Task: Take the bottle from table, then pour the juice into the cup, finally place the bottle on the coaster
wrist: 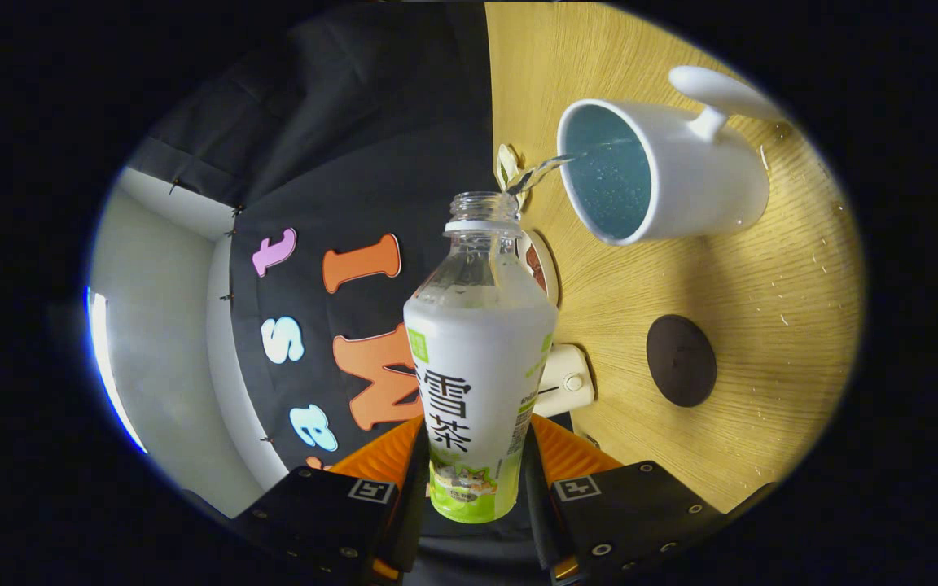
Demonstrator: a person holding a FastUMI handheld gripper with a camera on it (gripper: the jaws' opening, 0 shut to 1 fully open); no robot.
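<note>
A: Now, entry for this moment. State of the tongs [473, 480]?

B: Closed on the bottle [477, 366]. Both fingers [412, 472] press the lower part of its label, one from each side; orange finger backs show at either flank.

A: Bottle condition?

B: Cap off, mouth open. Clear shoulder and neck, white label with a green band at the base. The view is rolled, so the tabletop [762, 268] stands as a wall on the 3 o'clock side; the bottle is tipped toward it.

A: Flow?

B: A thin clear stream [538, 171] leaves the mouth toward 2 o'clock and crosses the rim of the cup [681, 187]. The liquid in the neck looks colourless.

A: Cup?

B: White mug, blue-green inside, handle on the side away from the bottle. It stands on the wood-grain tabletop, at 2 o'clock from the bottle mouth, close but not touching. Drops or speckles show on the inner wall; fill level cannot be told.

A: Coaster?

B: Dark round disc [681, 360] flat on the tabletop, at 3 o'clock from the bottle's label, at 6 o'clock from the cup, apart from both. Nothing on it.

A: Other items?

B: A small cream-coloured object [567, 381] just behind the label, between bottle and coaster; identity unclear. A round-edged thing [541, 264] partly hidden behind the bottle shoulder.
</note>
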